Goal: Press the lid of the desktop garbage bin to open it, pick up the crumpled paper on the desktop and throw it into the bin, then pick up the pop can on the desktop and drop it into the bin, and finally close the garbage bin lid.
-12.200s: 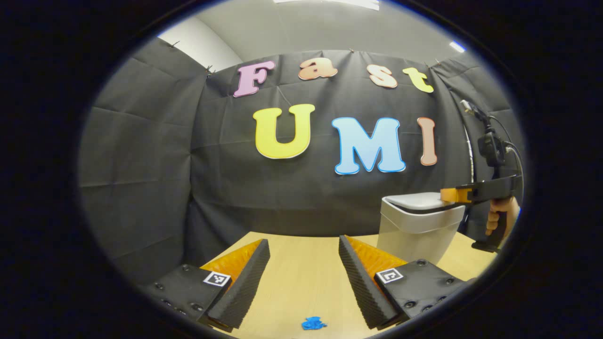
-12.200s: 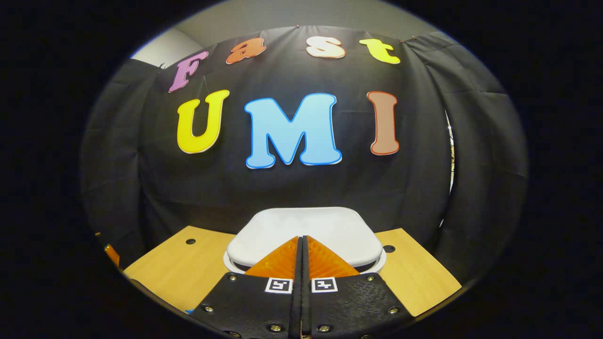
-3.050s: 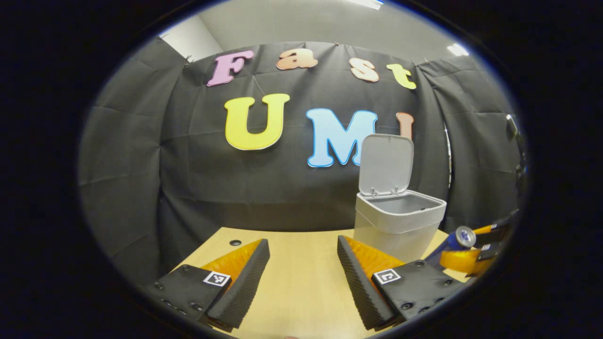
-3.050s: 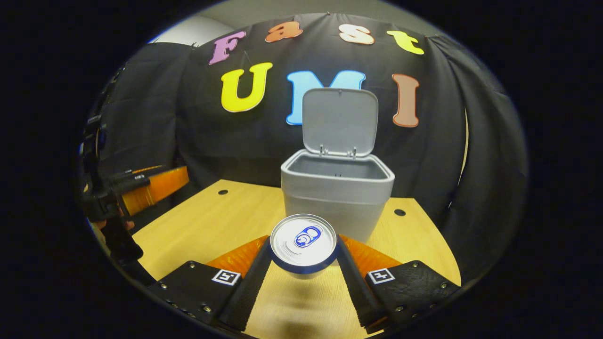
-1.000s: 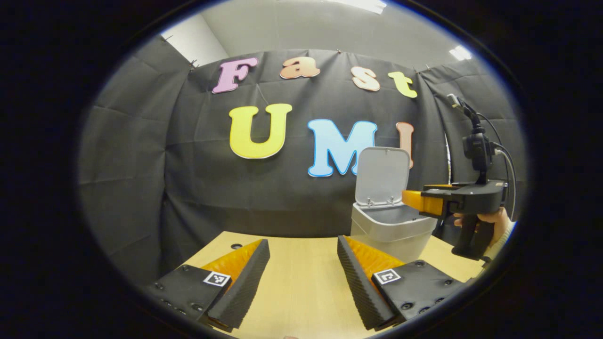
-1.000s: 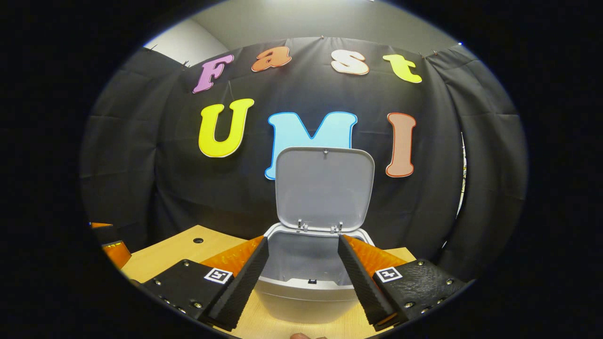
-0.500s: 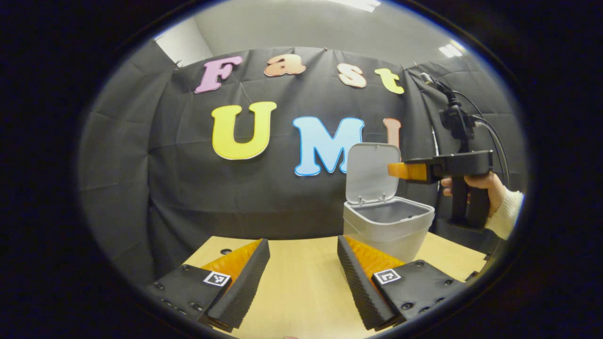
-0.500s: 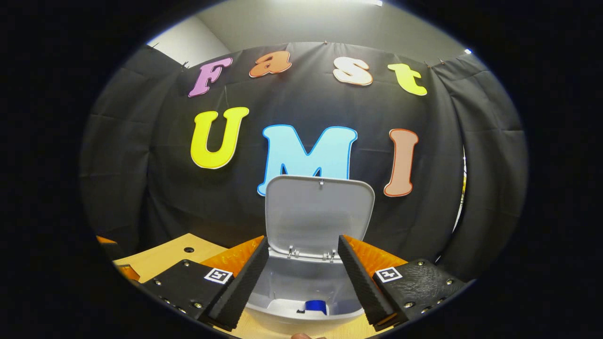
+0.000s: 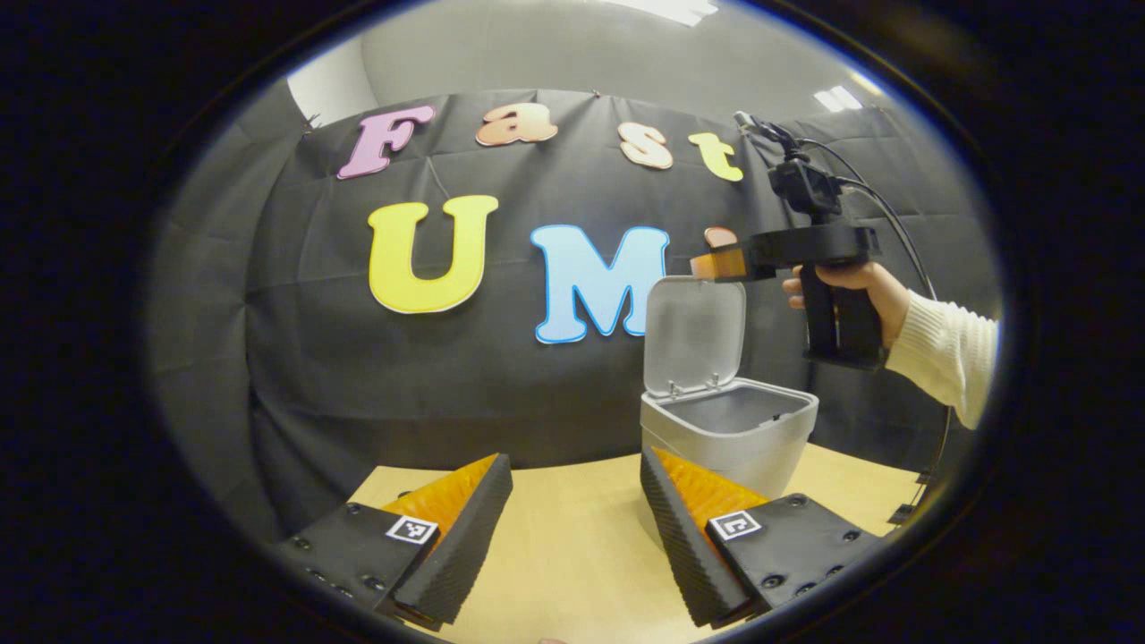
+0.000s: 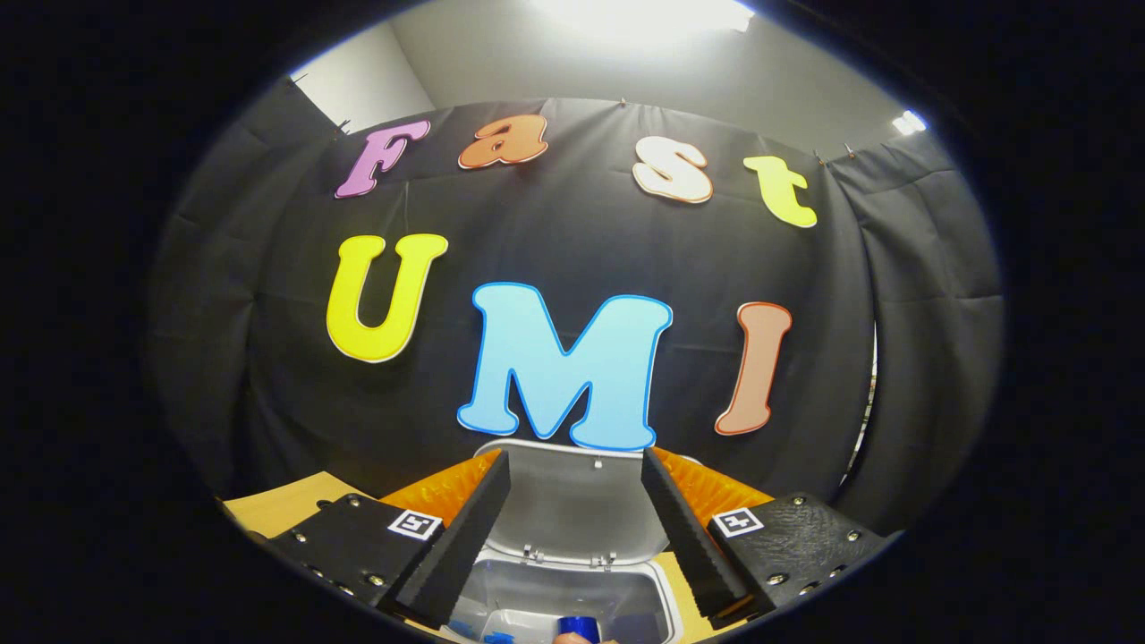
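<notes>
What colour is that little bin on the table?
Light grey; the bin shows best in the left gripper view.

Smooth matt plastic bin, lid likewise. Pale wood-grain worktop, low sheen. Ribbed rubbery pads on left tongs (foam-like). Knit sleeve.

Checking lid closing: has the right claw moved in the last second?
Yes. In the left gripper view the right claw has risen from beside the bin to the lid's top edge.

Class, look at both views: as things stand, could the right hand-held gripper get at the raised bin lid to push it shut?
Probably yes. The right hand-held gripper, open and holding nothing, hovers just above the upright lid, with nothing between them.
</notes>
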`<move>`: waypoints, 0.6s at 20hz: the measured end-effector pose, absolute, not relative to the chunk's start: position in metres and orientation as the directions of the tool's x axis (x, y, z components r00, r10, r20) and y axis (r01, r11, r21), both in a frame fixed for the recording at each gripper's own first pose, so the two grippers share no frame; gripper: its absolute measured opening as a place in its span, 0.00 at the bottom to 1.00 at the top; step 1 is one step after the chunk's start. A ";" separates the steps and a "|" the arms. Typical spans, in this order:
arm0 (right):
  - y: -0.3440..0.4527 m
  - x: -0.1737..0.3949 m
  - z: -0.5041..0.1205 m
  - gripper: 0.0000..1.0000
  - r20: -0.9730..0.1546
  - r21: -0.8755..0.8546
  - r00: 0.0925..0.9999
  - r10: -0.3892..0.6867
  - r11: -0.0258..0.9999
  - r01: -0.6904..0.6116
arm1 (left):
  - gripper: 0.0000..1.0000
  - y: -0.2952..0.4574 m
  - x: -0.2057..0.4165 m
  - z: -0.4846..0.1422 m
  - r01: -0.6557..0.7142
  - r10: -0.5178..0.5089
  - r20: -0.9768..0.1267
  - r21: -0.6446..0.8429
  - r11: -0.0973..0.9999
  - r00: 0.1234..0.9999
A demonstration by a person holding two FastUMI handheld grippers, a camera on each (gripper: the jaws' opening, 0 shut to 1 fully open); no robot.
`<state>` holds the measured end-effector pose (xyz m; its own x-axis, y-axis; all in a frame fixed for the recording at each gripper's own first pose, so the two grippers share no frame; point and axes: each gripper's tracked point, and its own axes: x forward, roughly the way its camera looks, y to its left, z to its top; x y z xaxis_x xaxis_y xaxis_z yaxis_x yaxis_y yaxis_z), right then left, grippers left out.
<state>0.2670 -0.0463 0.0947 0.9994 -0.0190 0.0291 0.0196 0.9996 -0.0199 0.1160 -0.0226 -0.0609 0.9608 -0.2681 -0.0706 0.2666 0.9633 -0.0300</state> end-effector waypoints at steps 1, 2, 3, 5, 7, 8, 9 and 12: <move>-0.047 0.274 0.101 0.94 0.032 -0.023 0.999 -0.020 1.000 0.021 | 0.94 -0.021 0.119 -0.062 0.257 -0.259 -0.078 -0.032 0.966 0.963; -0.049 0.281 0.105 0.94 0.034 -0.026 0.999 -0.023 0.999 0.024 | 0.95 -0.019 0.119 -0.063 0.248 -0.250 -0.089 -0.034 0.968 0.964; -0.051 0.288 0.106 0.94 0.028 -0.031 0.999 -0.027 0.999 0.027 | 0.95 -0.019 0.119 -0.061 0.241 -0.244 -0.098 -0.038 0.970 0.965; -0.057 0.299 0.104 0.94 0.008 -0.022 0.999 -0.043 0.999 0.043 | 0.95 -0.016 0.118 -0.053 0.228 -0.231 -0.101 -0.040 0.973 0.968; -0.059 0.308 0.099 0.94 -0.015 -0.004 0.999 -0.043 0.999 0.043 | 0.95 -0.013 0.118 -0.045 0.211 -0.213 -0.096 -0.037 0.977 0.972; -0.062 0.312 0.095 0.94 -0.031 0.004 0.998 -0.045 0.999 0.045 | 0.95 -0.012 0.118 -0.043 0.202 -0.205 -0.096 -0.036 0.979 0.974; -0.065 0.315 0.091 0.94 -0.047 0.013 0.998 -0.045 0.999 0.045 | 0.95 -0.010 0.118 -0.042 0.192 -0.195 -0.097 -0.035 0.981 0.976; -0.065 0.317 0.088 0.94 -0.065 0.054 0.998 -0.024 0.998 0.028 | 0.96 -0.008 0.114 -0.042 0.167 -0.171 -0.107 -0.043 0.985 0.980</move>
